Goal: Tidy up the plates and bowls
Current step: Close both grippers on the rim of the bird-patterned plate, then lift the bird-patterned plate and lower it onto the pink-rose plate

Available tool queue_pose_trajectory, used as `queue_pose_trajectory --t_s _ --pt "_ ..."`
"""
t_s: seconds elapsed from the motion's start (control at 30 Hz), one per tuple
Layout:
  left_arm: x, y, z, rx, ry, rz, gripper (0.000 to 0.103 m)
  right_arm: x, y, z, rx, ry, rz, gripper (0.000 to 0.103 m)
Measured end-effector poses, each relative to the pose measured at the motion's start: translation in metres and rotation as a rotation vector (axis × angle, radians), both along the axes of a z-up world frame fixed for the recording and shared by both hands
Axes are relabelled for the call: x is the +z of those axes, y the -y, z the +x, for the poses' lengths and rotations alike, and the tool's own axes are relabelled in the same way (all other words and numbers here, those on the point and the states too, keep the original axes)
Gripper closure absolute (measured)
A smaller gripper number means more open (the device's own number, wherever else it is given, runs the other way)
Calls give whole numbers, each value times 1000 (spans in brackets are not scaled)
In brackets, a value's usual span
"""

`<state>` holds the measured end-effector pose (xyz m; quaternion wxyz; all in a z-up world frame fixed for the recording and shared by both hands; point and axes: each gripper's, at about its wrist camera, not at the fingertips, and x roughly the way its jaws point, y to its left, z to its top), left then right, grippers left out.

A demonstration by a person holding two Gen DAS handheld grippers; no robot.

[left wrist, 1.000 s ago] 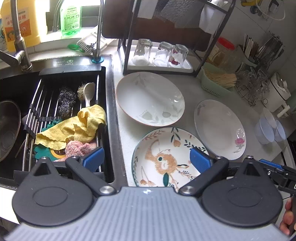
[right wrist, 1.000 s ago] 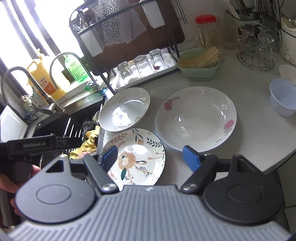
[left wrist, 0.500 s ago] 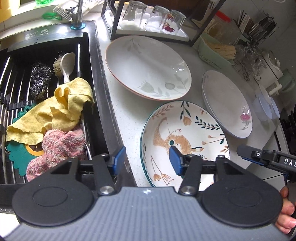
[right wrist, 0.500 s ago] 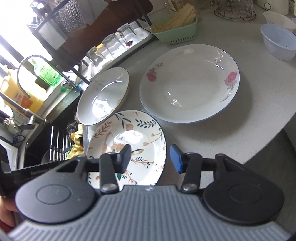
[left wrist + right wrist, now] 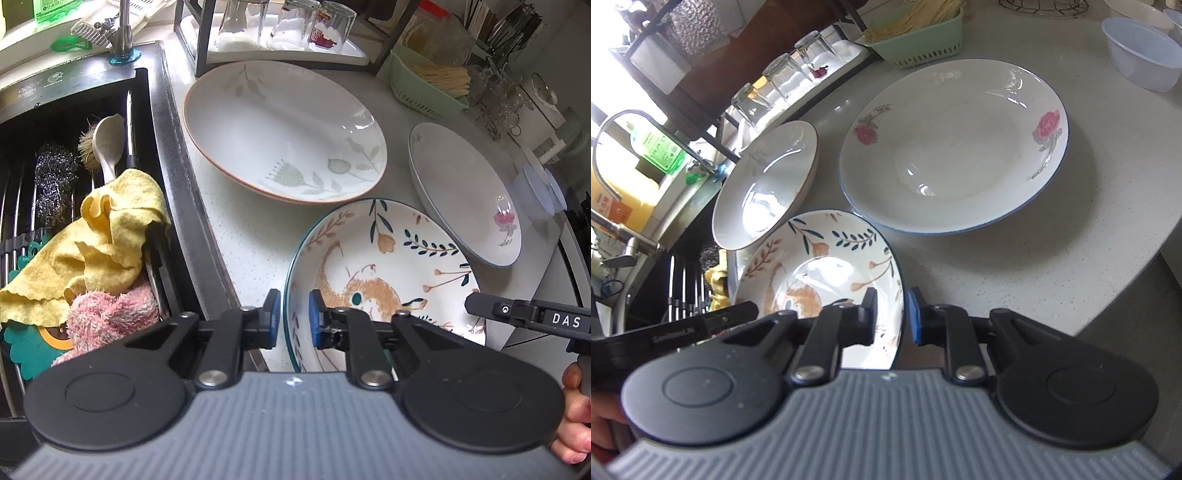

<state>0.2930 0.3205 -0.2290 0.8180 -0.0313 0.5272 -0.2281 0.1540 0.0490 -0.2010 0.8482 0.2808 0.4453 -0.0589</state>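
A plate painted with a brown animal and leaves (image 5: 388, 266) lies at the counter's front edge; it also shows in the right wrist view (image 5: 820, 266). My left gripper (image 5: 293, 318) is shut on its left rim. My right gripper (image 5: 892, 316) is shut on its right rim. Behind it stand a white plate with grey leaves (image 5: 284, 129), seen too in the right wrist view (image 5: 764, 184), and a white plate with pink roses (image 5: 465, 192), which fills the right wrist view's middle (image 5: 953, 147).
A sink (image 5: 74, 110) on the left holds a yellow cloth (image 5: 99, 236), a pink cloth (image 5: 110, 310) and scrubbers. A rack with upturned glasses (image 5: 280, 26) and a green basket (image 5: 424, 85) stand behind. Pale plastic bowls (image 5: 1141, 55) sit far right.
Both grippers have moved down and in onto the painted plate and their jaws have closed on its opposite rims.
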Motion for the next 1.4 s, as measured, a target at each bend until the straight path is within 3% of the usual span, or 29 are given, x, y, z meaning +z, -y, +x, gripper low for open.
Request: queue_pose_trajectory --t_s 0.13,0.27,0.43,0.63,0.93,1.13,1.4 --pt "-1 0 -5 17 27 -1 88 -6 1 4 -11 -24 18 92" --pt "0 5 -10 4 65 24 88 -12 -1 4 -4 -34 21 92" --pt "-1 -4 -3 18 10 -25 88 -11 3 3 -5 -41 45 92" --pt "8 -10 -2 11 -11 -54 88 0 5 0 11 -28 60 92" --pt "45 -9 0 40 -21 -138 88 33 17 -4 22 -8 67 92" --pt "62 13 7 65 -11 -139 88 52 34 1 36 37 43 92" --pt "70 67 28 58 27 -109 88 56 87 24 34 73 66 92"
